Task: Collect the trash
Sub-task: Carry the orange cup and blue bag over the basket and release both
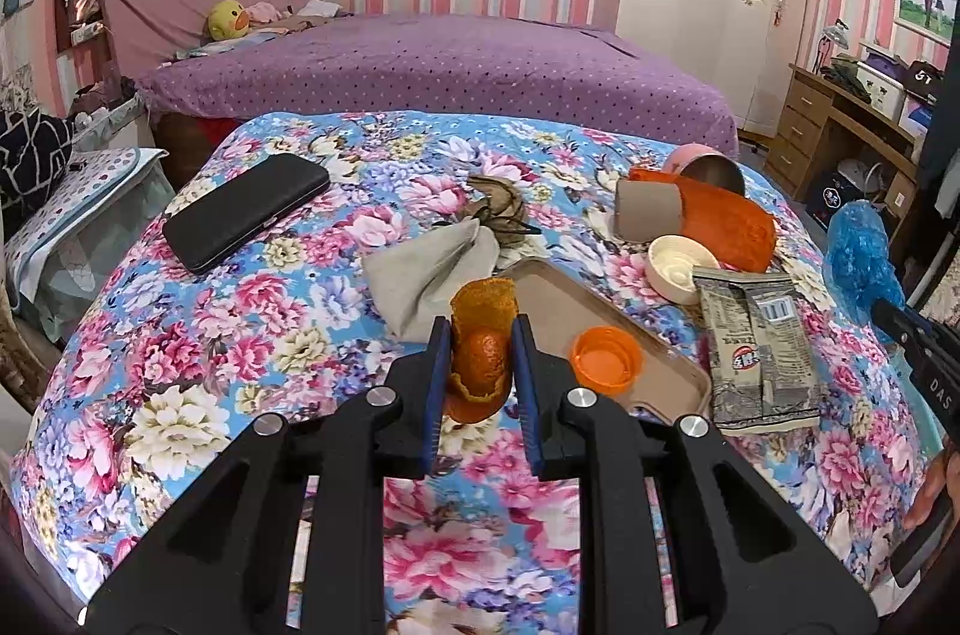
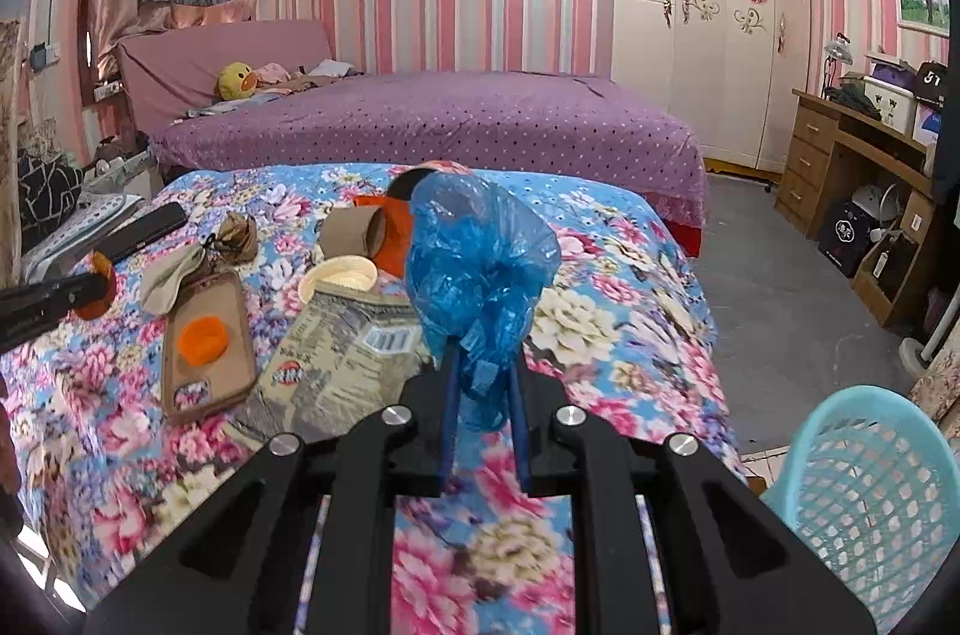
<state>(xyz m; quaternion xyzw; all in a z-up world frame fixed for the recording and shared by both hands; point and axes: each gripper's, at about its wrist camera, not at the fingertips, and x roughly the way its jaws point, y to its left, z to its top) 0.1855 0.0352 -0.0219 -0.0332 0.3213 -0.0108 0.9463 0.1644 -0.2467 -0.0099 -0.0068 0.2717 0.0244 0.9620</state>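
Over the floral quilt [image 1: 180, 395], left gripper [image 1: 480, 353] clamps orange peel [image 1: 480, 359], right gripper [image 2: 483, 383] clamps a blue bag [image 2: 480, 263] (both loaded); next, the basket [image 2: 864, 485].

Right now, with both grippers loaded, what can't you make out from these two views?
- Basket: right wrist view, cut off by the frame edge; its inside is hidden.
- Orange peel underside: left wrist view, hidden by the left gripper.
- Snack wrapper print: too small to read in either view.
- Pink cup contents: left wrist view, dark inside.
- Blue plastic bag: right wrist view, blocks the table behind it.
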